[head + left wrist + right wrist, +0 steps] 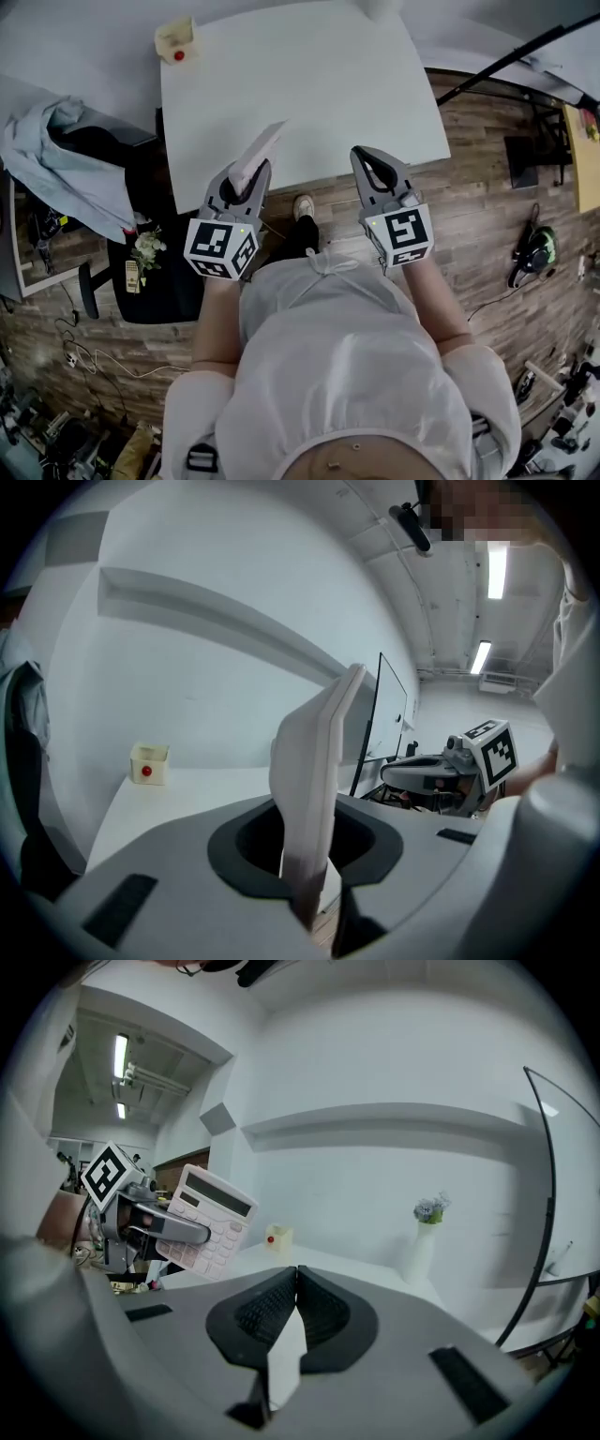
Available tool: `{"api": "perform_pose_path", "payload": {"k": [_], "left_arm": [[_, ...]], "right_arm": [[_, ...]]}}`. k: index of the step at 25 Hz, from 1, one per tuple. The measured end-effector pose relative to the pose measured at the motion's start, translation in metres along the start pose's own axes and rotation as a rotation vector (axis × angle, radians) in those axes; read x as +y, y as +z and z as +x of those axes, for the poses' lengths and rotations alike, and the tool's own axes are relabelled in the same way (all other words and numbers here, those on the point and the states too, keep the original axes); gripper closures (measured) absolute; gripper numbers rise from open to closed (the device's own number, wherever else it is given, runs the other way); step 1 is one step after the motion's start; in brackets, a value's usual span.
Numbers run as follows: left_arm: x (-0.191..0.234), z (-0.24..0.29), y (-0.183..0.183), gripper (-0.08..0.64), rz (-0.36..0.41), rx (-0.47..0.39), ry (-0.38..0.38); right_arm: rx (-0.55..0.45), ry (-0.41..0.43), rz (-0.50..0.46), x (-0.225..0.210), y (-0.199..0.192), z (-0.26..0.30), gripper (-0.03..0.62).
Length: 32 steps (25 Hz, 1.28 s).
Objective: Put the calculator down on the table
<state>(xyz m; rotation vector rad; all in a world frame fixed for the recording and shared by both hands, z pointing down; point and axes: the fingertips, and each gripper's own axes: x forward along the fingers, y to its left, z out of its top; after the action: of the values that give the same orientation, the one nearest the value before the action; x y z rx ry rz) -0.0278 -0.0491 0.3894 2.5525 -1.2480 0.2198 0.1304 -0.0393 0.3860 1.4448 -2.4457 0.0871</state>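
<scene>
A pale pink calculator [260, 153] is clamped by its lower end in my left gripper [251, 174], just over the near edge of the white table [309, 84]. In the left gripper view it stands edge-on as the calculator [315, 771] between the jaws of the left gripper [307, 855]. The right gripper view shows the keys and display of the calculator [211, 1219] held by the left gripper [155, 1227]. My right gripper [362, 156] hovers at the same table edge to the right. There the right gripper [297, 1283] is shut with nothing in it.
A small cream box with a red dot [176, 42] sits at the table's far left corner. A white vase with flowers [427, 1234] stands at the far side. A dark chair [159, 272] and a pale blue cloth [56, 159] lie left of the table, a black stand [506, 61] to its right.
</scene>
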Motion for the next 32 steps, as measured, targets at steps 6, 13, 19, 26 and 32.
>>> {"api": "perform_pose_path", "payload": {"k": [6,13,19,26,32], "left_arm": [[0.048,0.064,0.0,0.465,-0.051,0.056,0.007],[0.087,0.116,-0.036,0.465,-0.157,0.164,0.001],[0.092,0.147,-0.074,0.465,-0.25,0.267,-0.027],[0.091,0.169,-0.103,0.465,-0.304,0.375,-0.012],[0.097,0.183,-0.113,0.465,-0.34,0.41,0.002]], "right_arm": [[-0.008,0.055,-0.012,-0.035,0.009,0.083,0.586],[0.026,0.114,0.011,-0.052,0.0,0.154,0.586],[0.076,0.145,0.036,-0.059,-0.02,0.183,0.584],[0.117,0.182,0.049,-0.072,-0.044,0.197,0.586],[0.146,0.222,0.047,-0.078,-0.051,0.211,0.585]]}}
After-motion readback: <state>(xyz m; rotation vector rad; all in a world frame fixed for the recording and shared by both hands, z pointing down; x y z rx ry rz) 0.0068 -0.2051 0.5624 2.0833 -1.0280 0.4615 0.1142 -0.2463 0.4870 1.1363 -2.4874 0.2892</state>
